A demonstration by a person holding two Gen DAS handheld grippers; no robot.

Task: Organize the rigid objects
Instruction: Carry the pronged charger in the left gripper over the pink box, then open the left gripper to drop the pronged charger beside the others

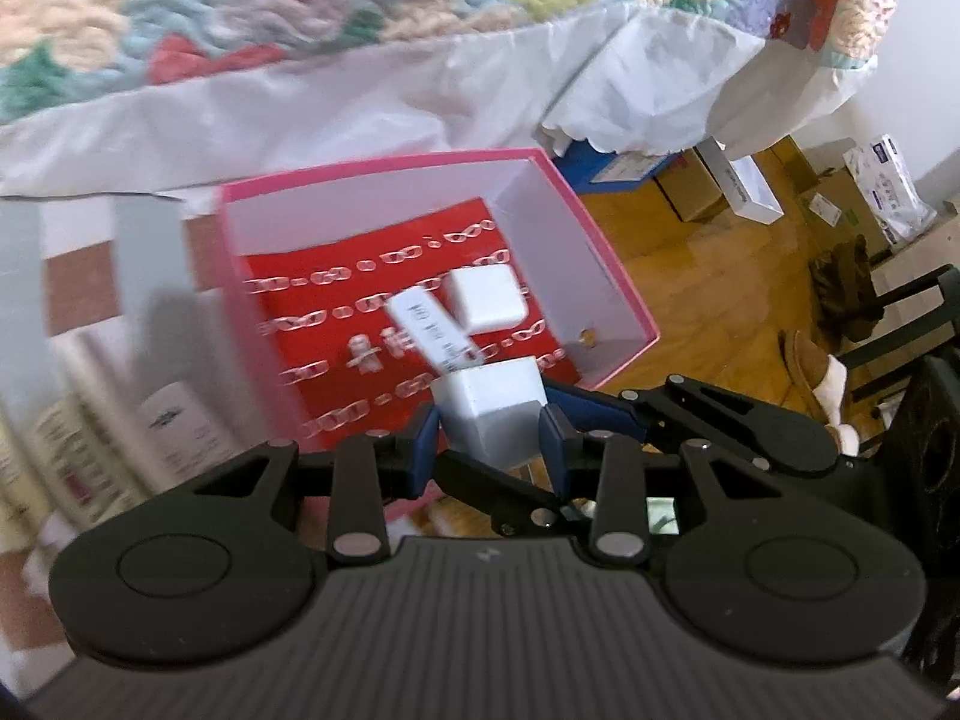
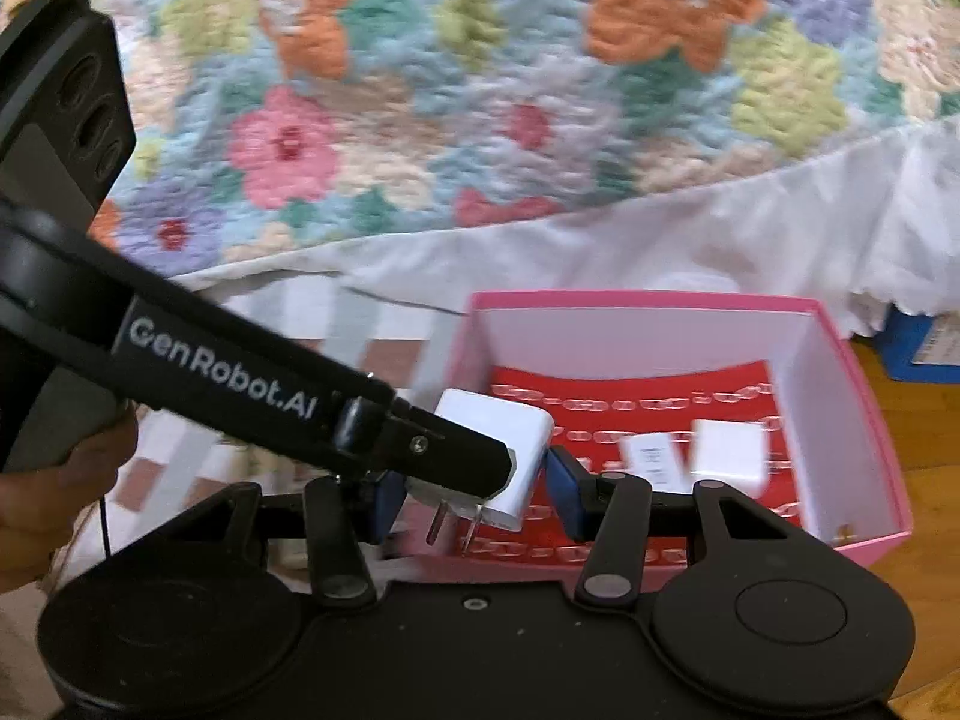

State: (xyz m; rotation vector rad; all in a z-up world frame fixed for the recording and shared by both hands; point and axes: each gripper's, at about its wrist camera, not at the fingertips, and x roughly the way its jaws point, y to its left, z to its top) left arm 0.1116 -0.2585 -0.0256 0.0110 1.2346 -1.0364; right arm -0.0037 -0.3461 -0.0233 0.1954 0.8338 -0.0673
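Left fingers (image 1: 489,438) clamp white charger (image 1: 492,405) | right fingers (image 2: 474,498) clamp same charger | above pink box (image 1: 606,252)

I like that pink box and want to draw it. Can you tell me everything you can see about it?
The pink box is an open rectangular box with no lid, and it looks like cardboard. It is pink outside and along the rim, with plain white walls inside. A red sheet with rows of silvery chain shapes covers its floor. Two white blocks lie on that sheet. It sits upright beside a bed with a flowery quilt.
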